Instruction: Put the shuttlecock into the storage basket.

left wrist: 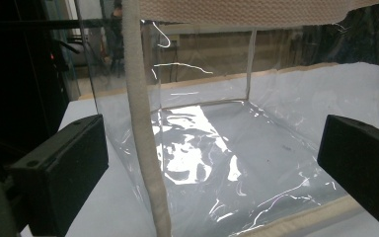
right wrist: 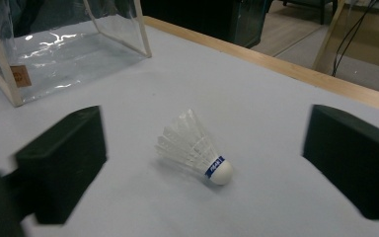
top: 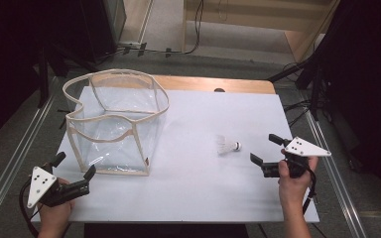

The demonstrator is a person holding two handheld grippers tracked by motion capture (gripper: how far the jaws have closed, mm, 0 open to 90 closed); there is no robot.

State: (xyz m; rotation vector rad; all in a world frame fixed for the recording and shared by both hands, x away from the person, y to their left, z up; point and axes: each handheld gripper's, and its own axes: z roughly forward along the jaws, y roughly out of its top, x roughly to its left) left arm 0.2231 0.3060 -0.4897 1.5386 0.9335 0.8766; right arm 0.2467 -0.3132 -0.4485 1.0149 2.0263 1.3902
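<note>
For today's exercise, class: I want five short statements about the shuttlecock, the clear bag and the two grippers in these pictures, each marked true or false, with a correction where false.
1. The shuttlecock lies on its side on the white table. True.
2. The shuttlecock is inside the clear bag. False: it lies on the table, apart from the bag.
3. The right gripper stands open with nothing pressed between its jaws. True.
4. The left gripper is clamped on the bag's rim. False: its jaws are open, near a corner of the bag.
5. The bag stands open at the top. True.
</note>
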